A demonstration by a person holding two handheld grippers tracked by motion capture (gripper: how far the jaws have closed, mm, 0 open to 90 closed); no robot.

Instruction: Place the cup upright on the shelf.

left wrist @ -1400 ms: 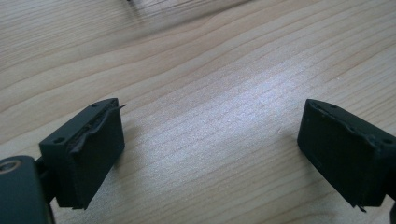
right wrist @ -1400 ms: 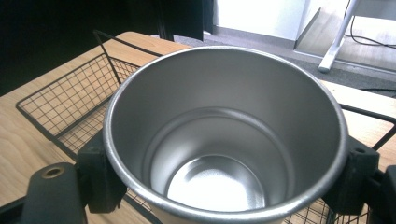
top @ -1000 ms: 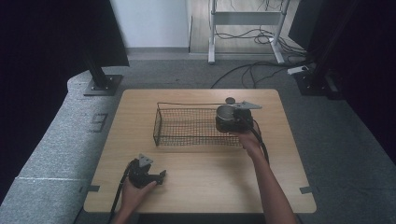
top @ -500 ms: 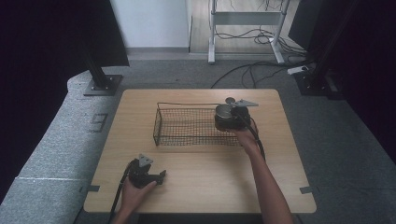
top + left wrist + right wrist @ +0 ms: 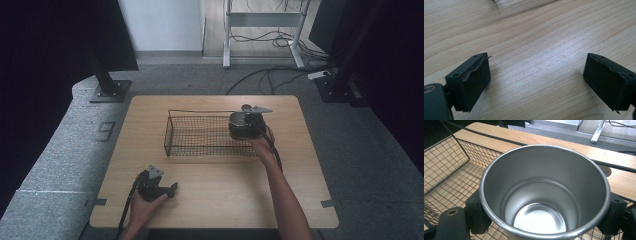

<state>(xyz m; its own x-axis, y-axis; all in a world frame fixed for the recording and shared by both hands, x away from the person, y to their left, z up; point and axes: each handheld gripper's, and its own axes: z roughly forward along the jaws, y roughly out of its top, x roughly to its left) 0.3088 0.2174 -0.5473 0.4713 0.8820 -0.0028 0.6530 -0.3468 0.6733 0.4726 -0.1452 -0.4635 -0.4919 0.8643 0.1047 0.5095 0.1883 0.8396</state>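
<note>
Shiny round steel cup (image 5: 544, 195) clamped upright between the right gripper's (image 5: 545, 216) 2 black jaws, over the black wire mesh basket (image 5: 446, 167). Left gripper (image 5: 536, 80) spread wide, nothing inside, resting on pale wooden table (image 5: 536, 37).

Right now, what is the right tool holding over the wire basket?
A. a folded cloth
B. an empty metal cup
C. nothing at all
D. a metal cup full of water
B: in the right gripper view the right tool has a jaw on each side of the metal cup, whose bare bottom shows, above the wire basket.
</note>
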